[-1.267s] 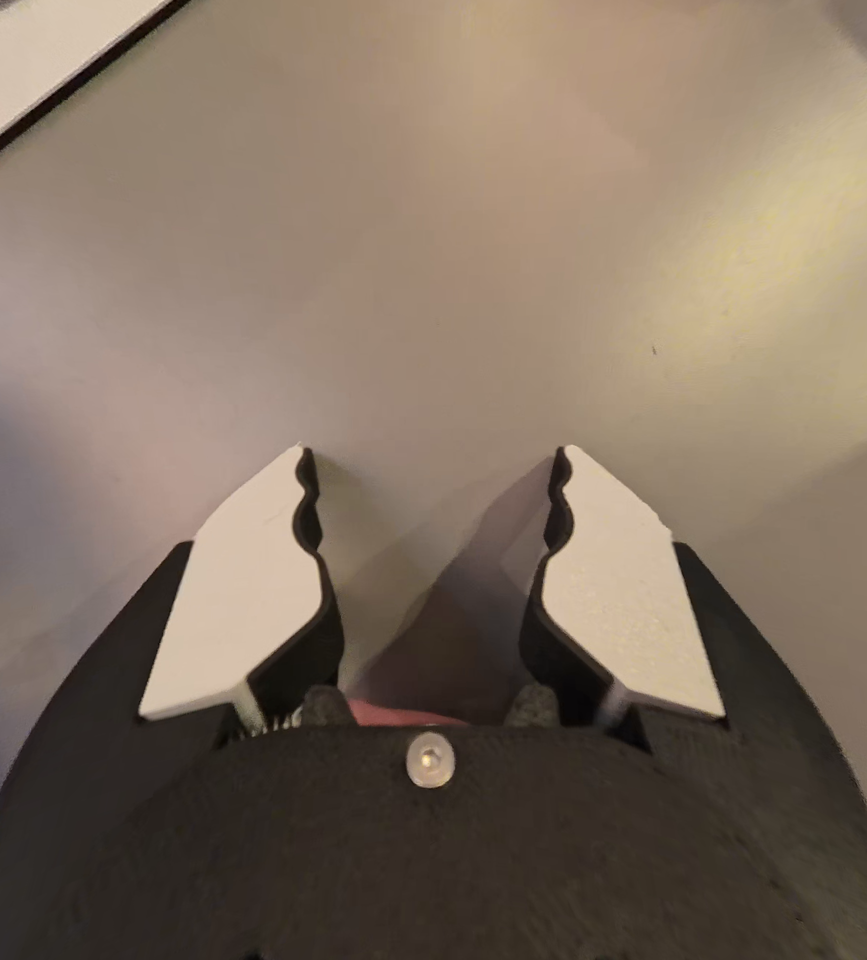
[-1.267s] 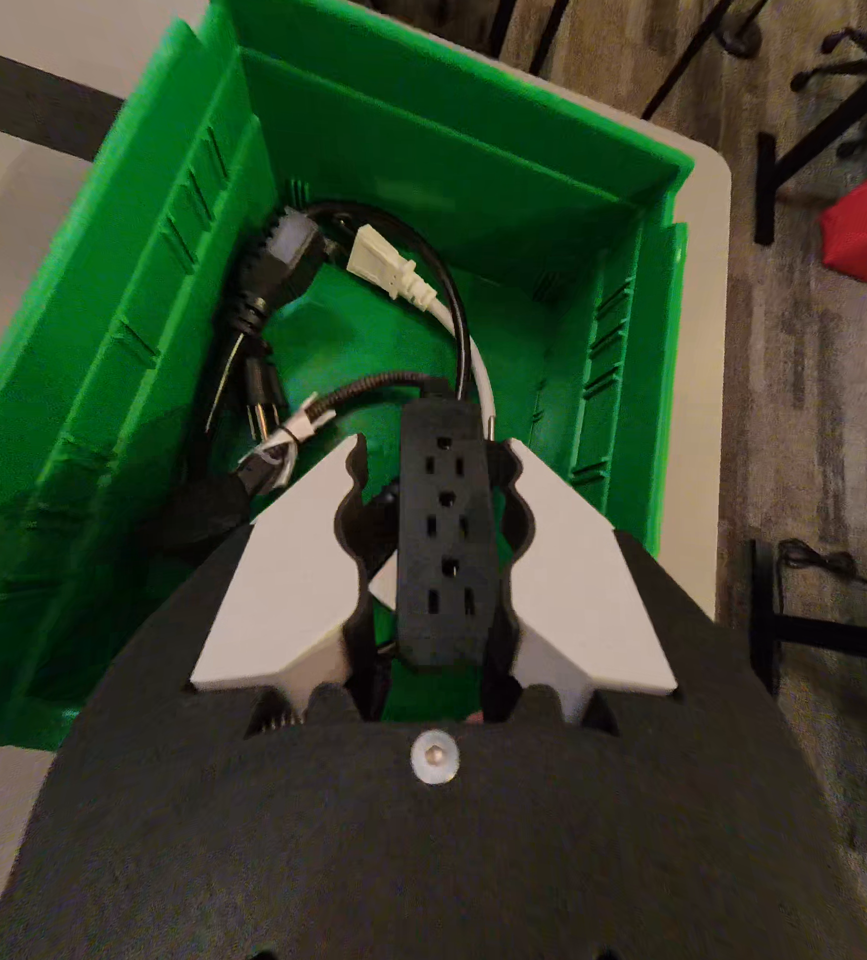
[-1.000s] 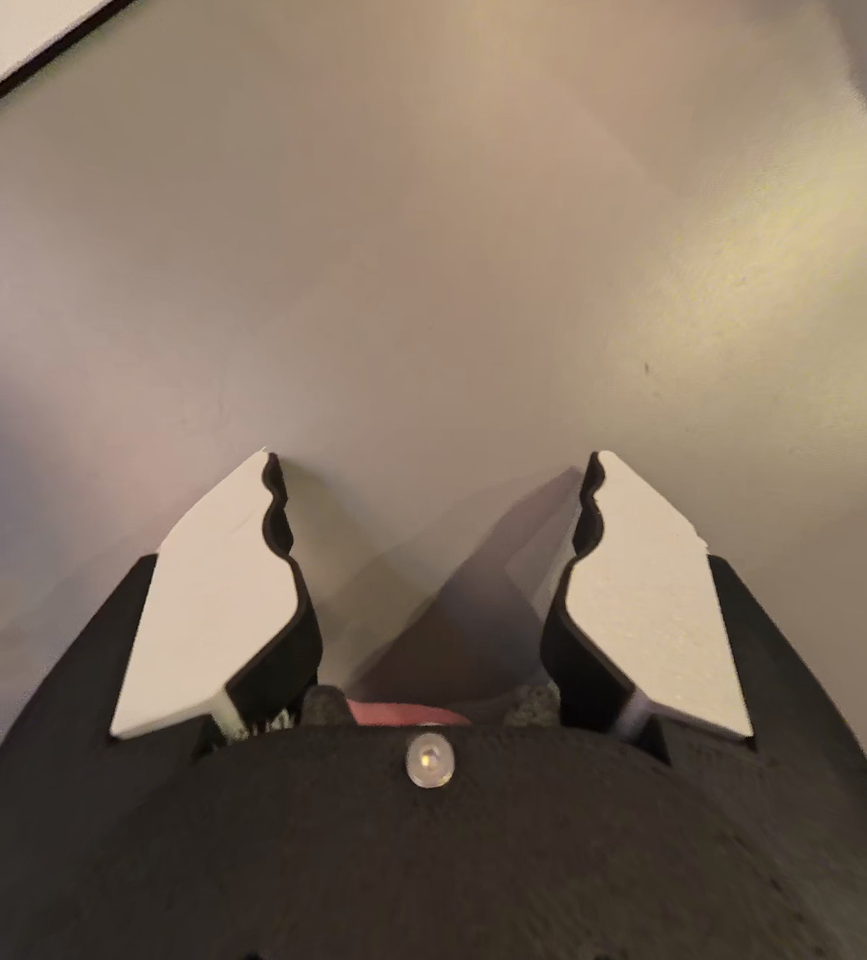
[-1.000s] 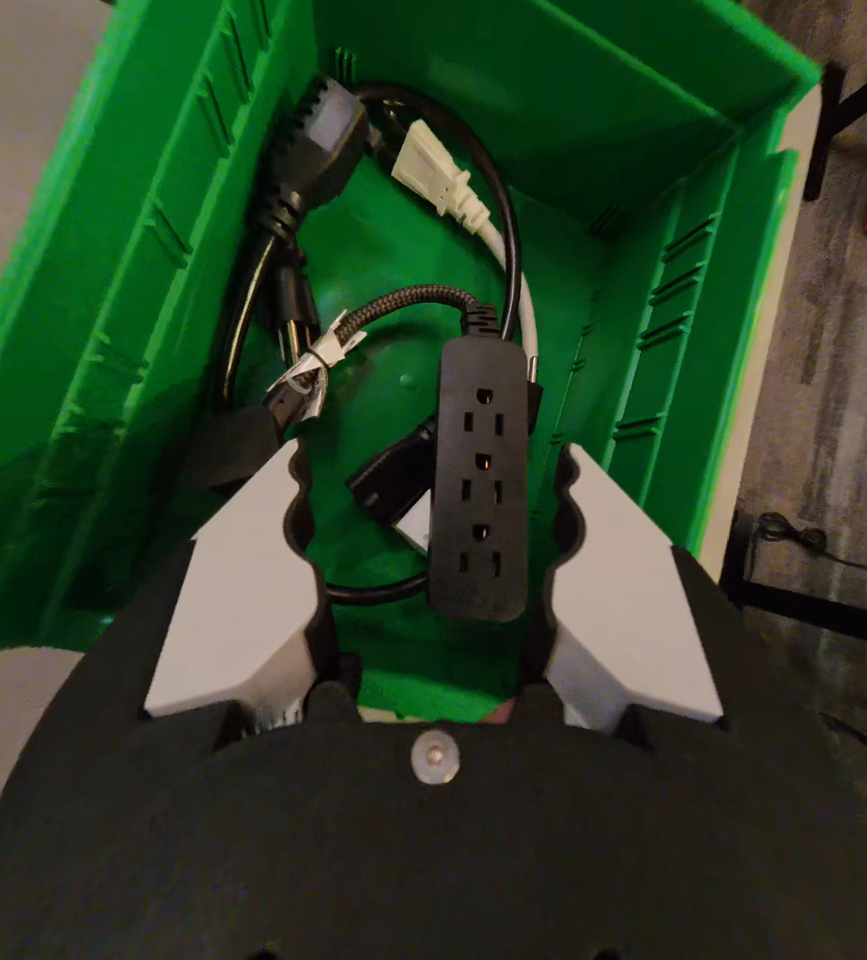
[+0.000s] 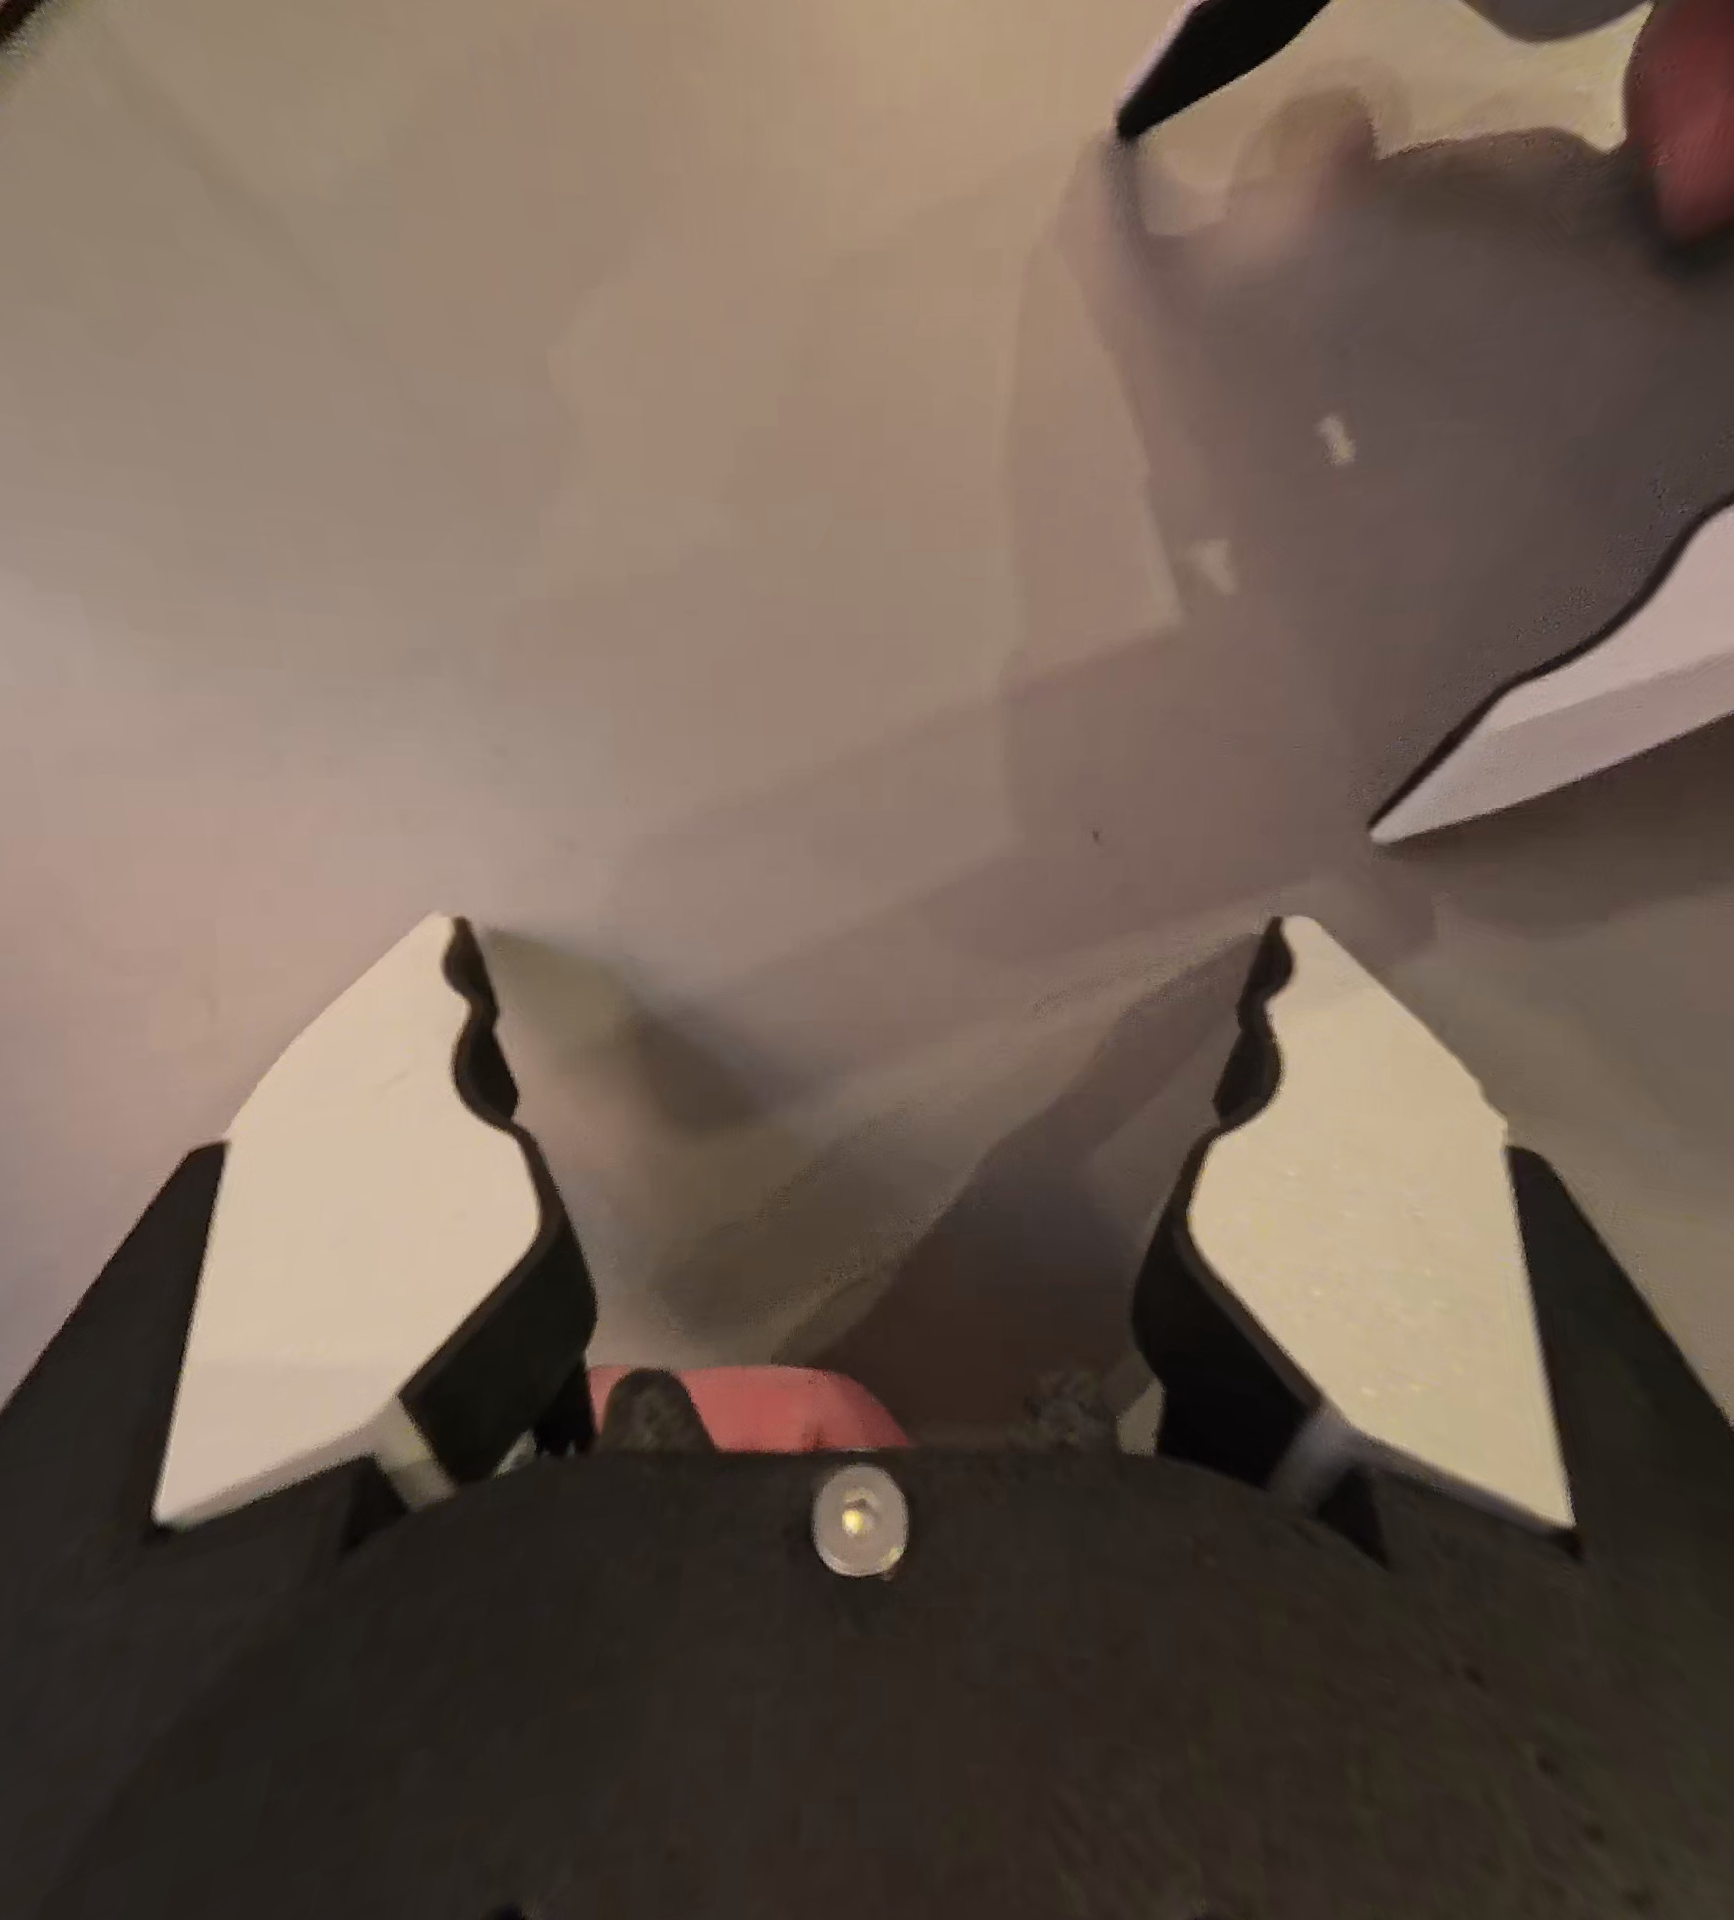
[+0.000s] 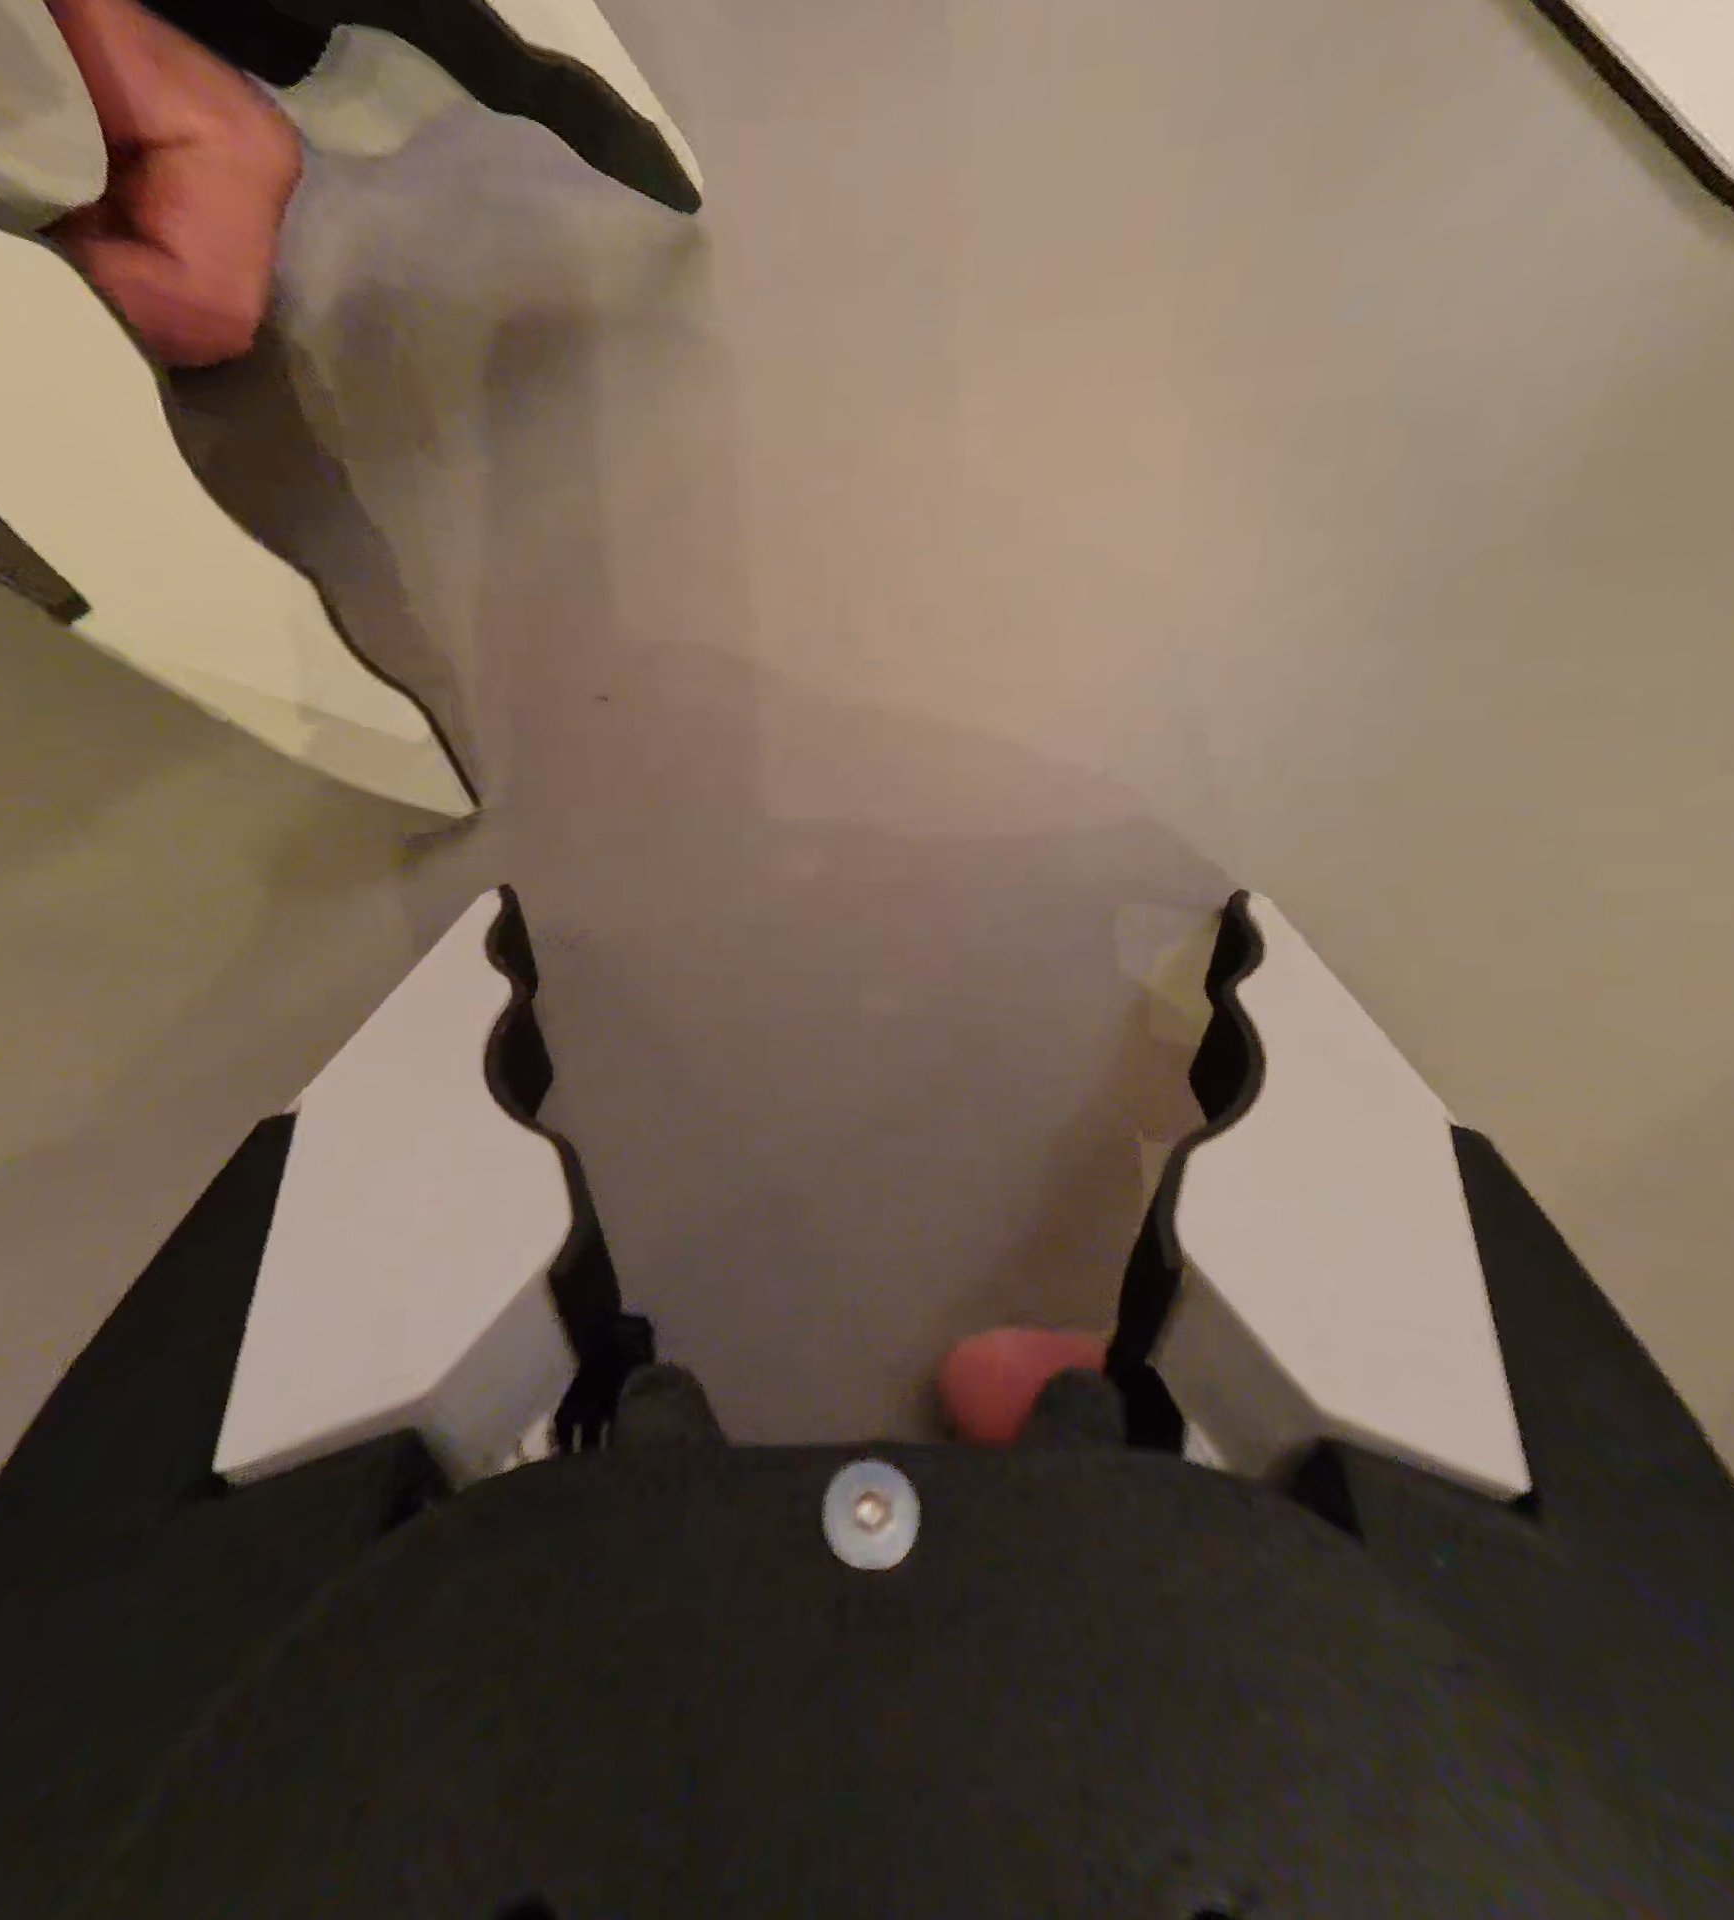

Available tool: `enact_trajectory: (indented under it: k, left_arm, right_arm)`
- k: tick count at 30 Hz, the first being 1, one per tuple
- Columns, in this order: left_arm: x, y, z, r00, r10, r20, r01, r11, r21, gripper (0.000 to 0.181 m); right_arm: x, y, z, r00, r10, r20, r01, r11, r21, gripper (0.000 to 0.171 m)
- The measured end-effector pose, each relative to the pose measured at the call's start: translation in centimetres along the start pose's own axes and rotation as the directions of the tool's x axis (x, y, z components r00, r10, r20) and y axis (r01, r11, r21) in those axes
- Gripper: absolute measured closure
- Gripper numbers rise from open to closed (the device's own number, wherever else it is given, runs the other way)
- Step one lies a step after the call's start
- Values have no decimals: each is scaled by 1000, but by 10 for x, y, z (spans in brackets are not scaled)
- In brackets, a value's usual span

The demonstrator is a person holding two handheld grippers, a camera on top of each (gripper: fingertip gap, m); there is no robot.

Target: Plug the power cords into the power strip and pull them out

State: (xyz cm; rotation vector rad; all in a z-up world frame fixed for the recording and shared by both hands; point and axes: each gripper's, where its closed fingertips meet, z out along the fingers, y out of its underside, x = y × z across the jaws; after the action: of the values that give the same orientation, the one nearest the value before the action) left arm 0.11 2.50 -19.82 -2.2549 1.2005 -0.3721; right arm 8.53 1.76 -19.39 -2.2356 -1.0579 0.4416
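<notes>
Left gripper (image 5: 868, 935): jaws spread wide, empty, over the bare grey table (image 5: 530, 520).
Right gripper (image 6: 873, 909): jaws wide apart, empty, near the left one.

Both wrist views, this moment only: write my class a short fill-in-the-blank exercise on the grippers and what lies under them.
1. The left gripper has its jaws ____.
2. The right gripper holds ____ between its fingers.
3. Both grippers hang over a plain grey ____.
4. In the right wrist view the other gripper shows in the upper ____ corner.

Missing words: open; nothing; table; left
</notes>
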Motion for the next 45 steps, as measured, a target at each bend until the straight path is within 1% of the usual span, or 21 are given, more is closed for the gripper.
enact_trajectory:
  k: [2,4,6,8,12,17,20,21,23,26,31,33,36,37,38,39,41,42,43,44,45]
  left_arm:
    - [0,-2,0,1000,-1,6,1,1000,8,56]
    - [0,-3,-1,1000,-17,13,17,1000,19,63]
    - [-4,-5,-2,999,-26,45,24,999,38,71]
    - [-3,-4,-2,999,-30,44,29,999,25,64]
    - [-4,-3,-3,997,-19,80,16,999,30,55]
    - [-5,-4,-7,990,-10,141,4,999,44,61]
    - [-6,-2,-9,988,-7,155,0,999,44,58]
    - [-5,1,-9,990,-18,141,13,999,36,55]
    - [2,13,-8,997,-38,64,39,999,-15,36]
    - [11,22,-10,999,-39,16,40,998,-50,35]
    - [14,25,-13,998,-52,20,53,998,-46,36]
    - [19,27,-15,1000,-27,3,27,999,-44,36]
    - [30,28,-16,999,31,-40,-32,999,-34,36]
    - [30,27,-15,998,37,-44,-38,999,-36,36]
    - [32,26,-15,997,48,-53,-50,998,-35,36]
    - [32,25,-14,997,55,-54,-56,998,-34,36]
    - [31,22,-11,997,48,-52,-50,998,-35,36]
    - [30,20,-10,997,50,-54,-53,998,-42,36]
    - [30,18,-9,997,55,-58,-57,997,-47,35]
    - [29,17,-8,996,59,-62,-62,997,-50,35]
    - [28,15,-7,996,58,-64,-62,997,-56,35]
  right_arm:
    - [0,1,1,1000,-17,-24,17,1000,5,45]
    - [-2,2,2,1000,-21,-22,21,1000,13,39]
    - [-7,4,3,999,-44,-7,44,999,-8,23]
    - [-13,6,6,998,-68,12,69,997,-23,11]
    - [-13,6,5,999,-54,-1,54,999,-4,11]
    - [-10,7,4,999,-26,-28,27,1000,9,11]
    - [-10,7,4,999,-20,-36,20,1000,20,11]
    - [-10,7,4,999,-19,-40,20,1000,23,11]
    - [-10,8,2,999,-11,-47,12,1000,25,11]
    - [-14,10,0,999,-3,-55,4,1000,25,12]
    - [-14,13,-5,996,10,-90,-6,999,35,12]
    - [-17,13,-7,996,13,-90,-9,999,44,22]
    - [-7,8,-13,985,40,-170,-25,996,90,56]
    - [-6,6,-16,983,36,-182,-18,995,103,82]
    - [2,5,-20,966,22,-256,6,994,109,117]
    - [5,3,-22,956,4,-293,29,993,111,132]
    - [2,2,-18,964,-5,-267,36,993,109,113]
    - [5,0,-16,962,22,-272,9,994,112,99]
    - [4,1,-13,972,55,-229,-34,995,94,91]
    - [-4,6,-8,988,59,-142,-56,998,25,48]
    - [-13,13,-4,998,34,-49,-37,998,-60,12]
